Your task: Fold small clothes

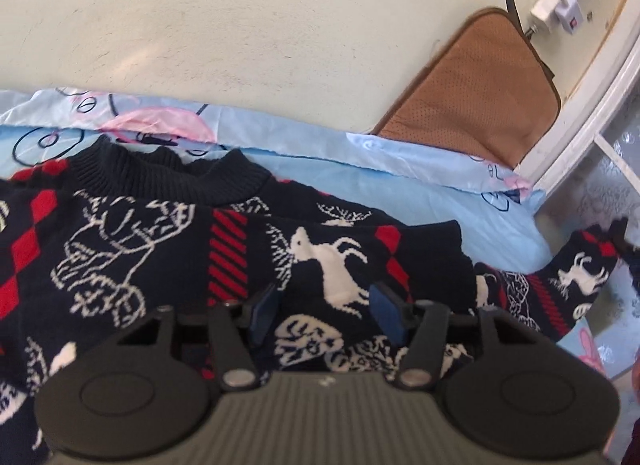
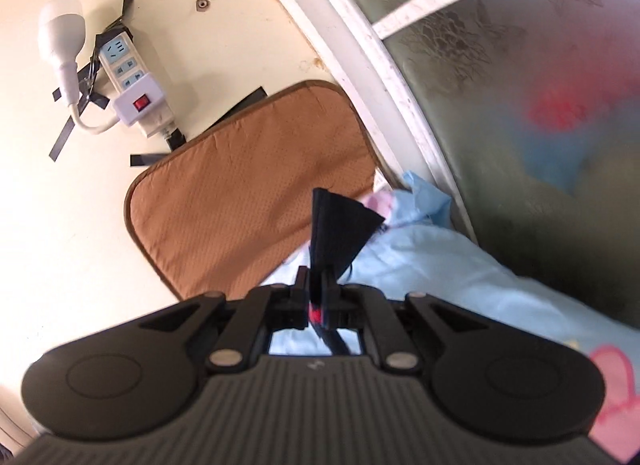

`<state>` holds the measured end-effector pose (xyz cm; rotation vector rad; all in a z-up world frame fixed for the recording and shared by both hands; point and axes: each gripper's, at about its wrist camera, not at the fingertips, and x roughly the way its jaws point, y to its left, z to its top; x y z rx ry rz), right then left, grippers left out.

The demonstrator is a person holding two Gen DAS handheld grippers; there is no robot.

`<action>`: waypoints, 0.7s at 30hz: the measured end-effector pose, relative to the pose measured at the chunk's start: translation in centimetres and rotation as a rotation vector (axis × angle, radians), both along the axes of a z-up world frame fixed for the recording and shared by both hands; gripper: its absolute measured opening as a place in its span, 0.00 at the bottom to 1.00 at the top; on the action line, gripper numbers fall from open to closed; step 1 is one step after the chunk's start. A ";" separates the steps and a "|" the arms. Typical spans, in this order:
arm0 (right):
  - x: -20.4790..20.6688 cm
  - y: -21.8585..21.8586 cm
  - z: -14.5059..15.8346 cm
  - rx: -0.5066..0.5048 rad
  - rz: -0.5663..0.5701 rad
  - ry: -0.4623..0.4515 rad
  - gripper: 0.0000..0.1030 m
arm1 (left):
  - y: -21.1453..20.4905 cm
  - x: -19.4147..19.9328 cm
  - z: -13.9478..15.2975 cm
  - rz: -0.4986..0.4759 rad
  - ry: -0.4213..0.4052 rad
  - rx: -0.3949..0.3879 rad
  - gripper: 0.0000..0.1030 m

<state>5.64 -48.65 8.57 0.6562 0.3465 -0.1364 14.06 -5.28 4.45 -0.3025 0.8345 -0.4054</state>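
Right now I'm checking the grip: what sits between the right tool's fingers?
In the right wrist view, a pinched fold of the dark sweater sits clamped in the right tool, sticking up past its fingertips.

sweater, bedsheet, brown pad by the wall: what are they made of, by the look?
Sweater: knitted yarn, likely wool or acrylic; ribbed collar and stitch-stepped reindeer pattern, matte.
Bedsheet: thin woven fabric, maybe cotton or polyester; smooth, slight sheen, soft creases, printed cartoon figures.
Brown pad: looks like perforated leatherette or mesh fabric; fine dot grid, stitched edge binding. Cannot tell which.
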 end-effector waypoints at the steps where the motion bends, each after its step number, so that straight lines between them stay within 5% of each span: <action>1: -0.5 0.2 -0.3 0.000 -0.002 0.011 0.08 | 0.1 -0.1 -0.2 0.002 0.003 -0.001 0.52; 5: -1.2 0.9 -0.5 -0.060 -0.035 0.041 0.07 | 0.7 -0.7 -0.4 -0.006 0.000 -0.006 0.52; 10: 0.3 3.3 3.0 -0.081 0.035 -0.021 0.07 | 3.1 -2.1 2.2 -0.001 -0.060 -0.078 0.53; 17: 4.7 14.4 11.2 -0.166 0.290 -0.200 0.07 | 11.6 -5.6 5.3 0.132 -0.160 -0.185 0.56; 21: 6.6 23.6 14.5 -0.139 0.532 -0.296 0.07 | 17.4 -7.7 5.1 0.247 -0.167 -0.242 0.57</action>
